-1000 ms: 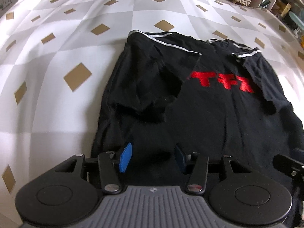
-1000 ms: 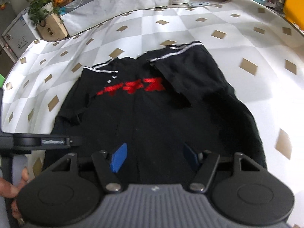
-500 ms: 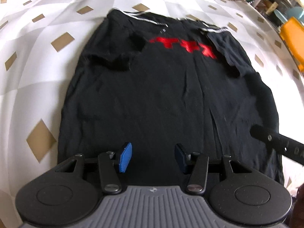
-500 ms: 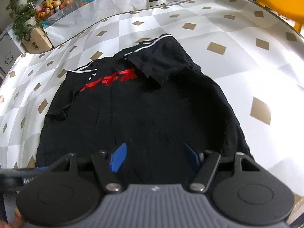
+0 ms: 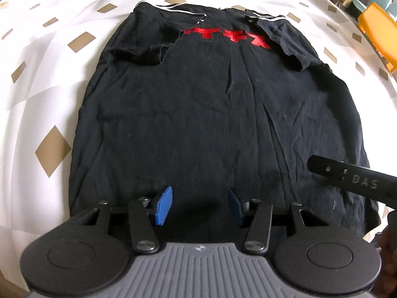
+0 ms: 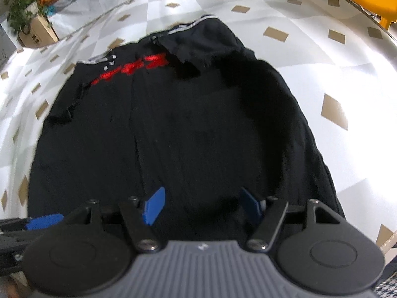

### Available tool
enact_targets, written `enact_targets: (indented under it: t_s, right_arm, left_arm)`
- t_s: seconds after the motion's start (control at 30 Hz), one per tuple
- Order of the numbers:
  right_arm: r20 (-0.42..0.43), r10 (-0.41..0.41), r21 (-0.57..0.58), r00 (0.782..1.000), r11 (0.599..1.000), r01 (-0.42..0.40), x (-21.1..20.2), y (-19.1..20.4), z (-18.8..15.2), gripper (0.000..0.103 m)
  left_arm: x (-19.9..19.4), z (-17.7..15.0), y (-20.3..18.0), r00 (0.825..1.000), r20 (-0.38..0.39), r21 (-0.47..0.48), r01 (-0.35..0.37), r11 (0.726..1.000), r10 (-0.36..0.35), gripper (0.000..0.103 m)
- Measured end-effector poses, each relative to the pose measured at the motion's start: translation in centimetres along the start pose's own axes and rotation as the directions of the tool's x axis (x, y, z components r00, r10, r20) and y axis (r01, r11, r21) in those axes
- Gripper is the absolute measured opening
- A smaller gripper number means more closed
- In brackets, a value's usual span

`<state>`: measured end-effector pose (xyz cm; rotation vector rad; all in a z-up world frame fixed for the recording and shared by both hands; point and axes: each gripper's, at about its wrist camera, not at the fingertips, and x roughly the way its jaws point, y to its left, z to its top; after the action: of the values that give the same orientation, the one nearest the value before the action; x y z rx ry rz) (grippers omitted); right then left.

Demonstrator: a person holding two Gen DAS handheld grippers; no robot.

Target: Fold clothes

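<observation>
Both my claws, left (image 5: 198, 204) and right (image 6: 202, 204), hang open, empty, above the black cotton T-shirt's (image 5: 198, 114) near hem; next, I judge, pinch its corners.

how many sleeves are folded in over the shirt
2: left sleeve folded in beside the red print, right sleeve on its other side, both near the collar end.
</observation>
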<state>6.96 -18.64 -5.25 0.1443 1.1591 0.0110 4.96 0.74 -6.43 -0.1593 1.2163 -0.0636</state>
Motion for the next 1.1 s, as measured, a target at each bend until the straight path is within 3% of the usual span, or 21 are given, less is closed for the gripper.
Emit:
enact_targets:
  t_s: [0.33, 0.4, 0.57, 0.8, 1.1]
  right_arm:
    - [0.024, -0.056, -0.140, 0.998, 0.988, 0.059, 0.4, 1.7, -1.3, 0.073]
    - [0.039, -0.073, -0.167, 0.997, 0.983, 0.079, 0.4, 2.2, -1.7, 0.074]
    - [0.045, -0.081, -0.136, 0.996, 0.987, 0.086, 0.1, 2.1, -2.1, 0.074]
    - [0.043, -0.042, -0.001, 0.998, 0.999, 0.042, -1.4, 0.7, -2.8, 0.074]
    - [0.077, -0.049, -0.027, 0.996, 0.998, 0.051, -3.1, 0.1, -3.4, 0.074]
  left_arm:
    - [-0.5, -1.6, -0.3, 1.000, 0.004, 0.031, -0.030, 0.999, 0.030, 0.051]
    - [-0.5, -2.1, -0.6, 0.999, 0.005, 0.053, -0.046, 0.998, 0.045, 0.056]
    - [-0.7, -3.5, -1.3, 0.997, 0.008, 0.093, -0.080, 0.992, 0.080, 0.067]
    - [-1.2, -4.6, -1.3, 0.996, 0.003, 0.082, -0.084, 0.993, 0.084, 0.067]
    - [-1.7, -5.4, -1.1, 0.996, -0.003, 0.076, -0.089, 0.993, 0.090, 0.067]
